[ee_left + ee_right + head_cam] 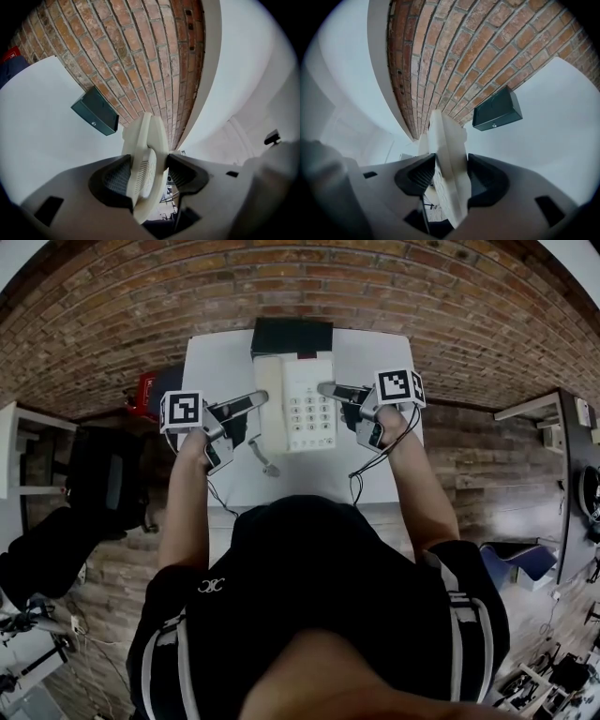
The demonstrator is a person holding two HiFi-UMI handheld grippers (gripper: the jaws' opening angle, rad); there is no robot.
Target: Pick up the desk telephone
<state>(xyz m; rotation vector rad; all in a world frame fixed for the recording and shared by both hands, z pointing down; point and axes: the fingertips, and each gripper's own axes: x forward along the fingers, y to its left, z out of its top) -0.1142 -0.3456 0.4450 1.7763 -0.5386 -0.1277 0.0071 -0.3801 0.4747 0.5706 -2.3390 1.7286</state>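
A cream desk telephone (pixel 302 405) with a keypad and its handset on the left is held between my two grippers over the white table (pixel 217 360). My left gripper (pixel 255 401) is shut on the telephone's left side, where the handset lies. In the left gripper view the pads of the left gripper (pixel 149 176) press on the cream telephone (pixel 146 150). My right gripper (pixel 328 390) is shut on its right edge. The right gripper view shows the right gripper (pixel 447 180) clamped on the telephone (pixel 449 150), seen edge-on. A coiled cord (pixel 265 461) hangs below the telephone's near left corner.
A dark box (pixel 292 336) sits at the table's far edge, just behind the telephone, also the dark box (pixel 96 111) and the dark box (pixel 497 110). A brick wall (pixel 300 277) stands behind the table. A red object (pixel 142 395) lies left of the table.
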